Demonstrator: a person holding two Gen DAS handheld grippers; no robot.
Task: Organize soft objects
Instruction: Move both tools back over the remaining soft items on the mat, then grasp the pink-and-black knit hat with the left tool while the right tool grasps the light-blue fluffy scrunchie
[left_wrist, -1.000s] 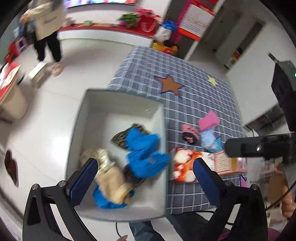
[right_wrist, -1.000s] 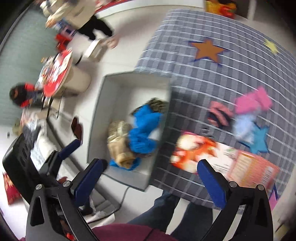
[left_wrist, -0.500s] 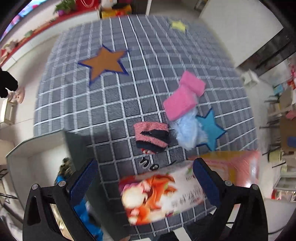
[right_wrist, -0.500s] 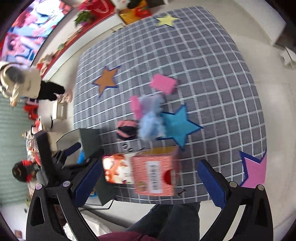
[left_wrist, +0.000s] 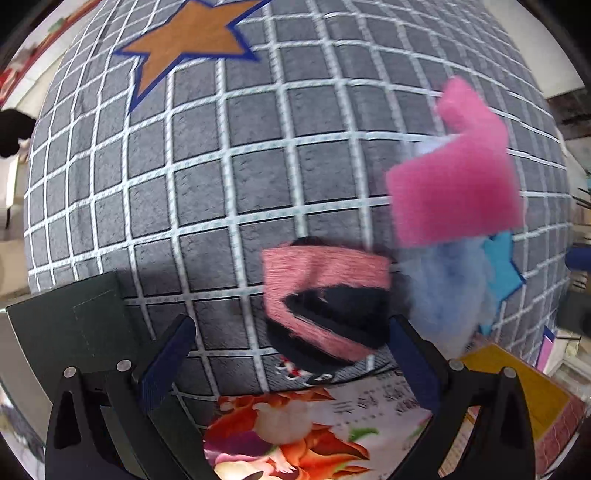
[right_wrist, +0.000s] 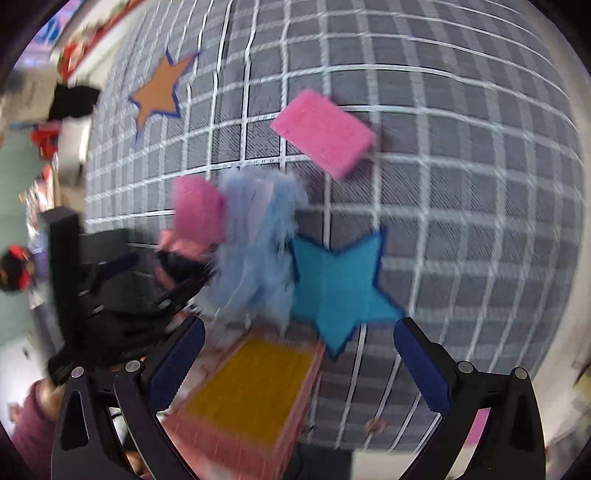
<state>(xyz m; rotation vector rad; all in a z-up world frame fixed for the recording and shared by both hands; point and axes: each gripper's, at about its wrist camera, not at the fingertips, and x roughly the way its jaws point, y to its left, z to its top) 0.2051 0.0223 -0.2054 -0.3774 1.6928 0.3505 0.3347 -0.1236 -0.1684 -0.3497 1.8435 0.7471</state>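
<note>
A pink-and-black sock (left_wrist: 325, 295) lies on the grey checked table cloth (left_wrist: 207, 206), just ahead of my open, empty left gripper (left_wrist: 288, 332), with its near end between the fingers. Right of it lie a fluffy light-blue cloth (left_wrist: 447, 291) and a folded pink cloth (left_wrist: 454, 192). In the right wrist view my right gripper (right_wrist: 295, 332) is open and empty, close above the light-blue cloth (right_wrist: 258, 251). A pink cloth (right_wrist: 199, 210) lies left of it and a pink sponge-like block (right_wrist: 325, 133) lies farther back. My left gripper's body shows at the left (right_wrist: 110, 288).
A printed box (left_wrist: 295, 435) with a yellow and pink side (right_wrist: 255, 391) lies at the table's near edge under both grippers. The grey bin's dark corner (left_wrist: 74, 325) is at the left. Star patches, orange (left_wrist: 192, 48) and blue (right_wrist: 340, 288), mark the cloth.
Both grippers have swung from above the grey bin to the table and dropped close to the cloths. The left one has closed in on the pink-and-black sock. Both stay open.
</note>
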